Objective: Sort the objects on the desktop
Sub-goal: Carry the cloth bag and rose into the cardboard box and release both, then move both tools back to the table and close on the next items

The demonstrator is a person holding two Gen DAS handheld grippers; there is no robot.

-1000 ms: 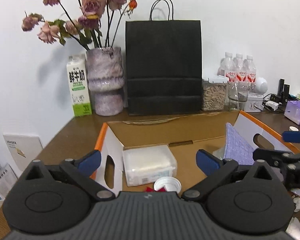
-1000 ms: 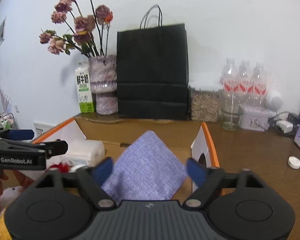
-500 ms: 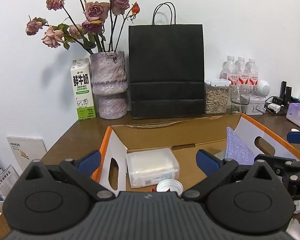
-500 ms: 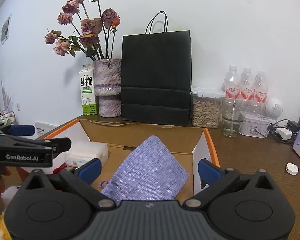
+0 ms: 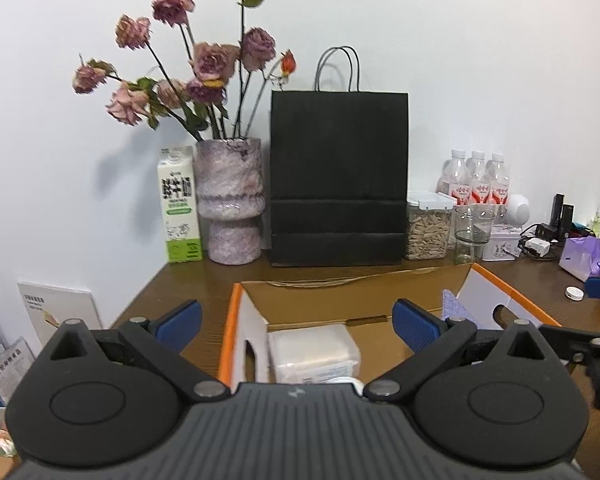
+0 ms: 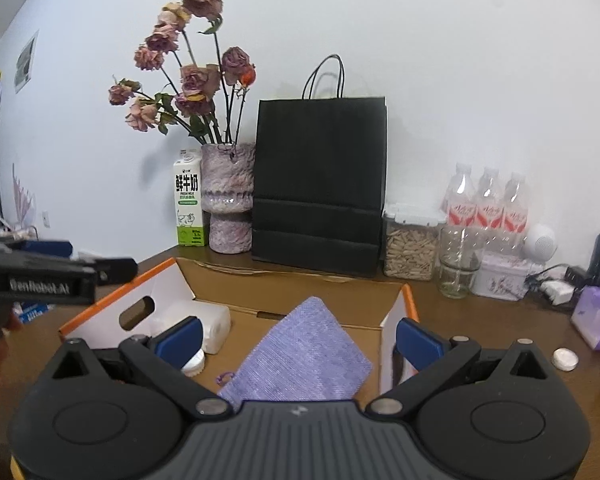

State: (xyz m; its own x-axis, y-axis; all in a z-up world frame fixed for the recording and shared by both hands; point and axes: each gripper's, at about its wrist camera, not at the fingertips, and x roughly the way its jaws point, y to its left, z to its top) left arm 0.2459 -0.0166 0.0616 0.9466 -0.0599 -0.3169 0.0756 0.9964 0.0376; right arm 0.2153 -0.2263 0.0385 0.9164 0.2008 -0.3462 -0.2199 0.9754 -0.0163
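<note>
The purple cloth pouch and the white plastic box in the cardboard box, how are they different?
The purple cloth pouch is soft, woven fabric; the white plastic box looks hard and cloudy-clear. The pouch is flat and lies turned like a diamond; the plastic box is blocky with rounded corners. The pouch sits right, the plastic box left. Both lie inside the cardboard box.

Cardboard box (image 6: pixel 284 304): brown inside, white flaps, orange edges. Pouch (image 6: pixel 300 356) between the fingers (image 6: pixel 180 340): lilac woven fabric; fingers have blue pads on black arms. Beyond the fingers: black paper bag (image 6: pixel 320 184), mottled purple-white vase (image 6: pixel 228 196), white-and-green milk carton (image 6: pixel 188 204). Table (image 6: pixel 480 320): dark brown wood.
</note>
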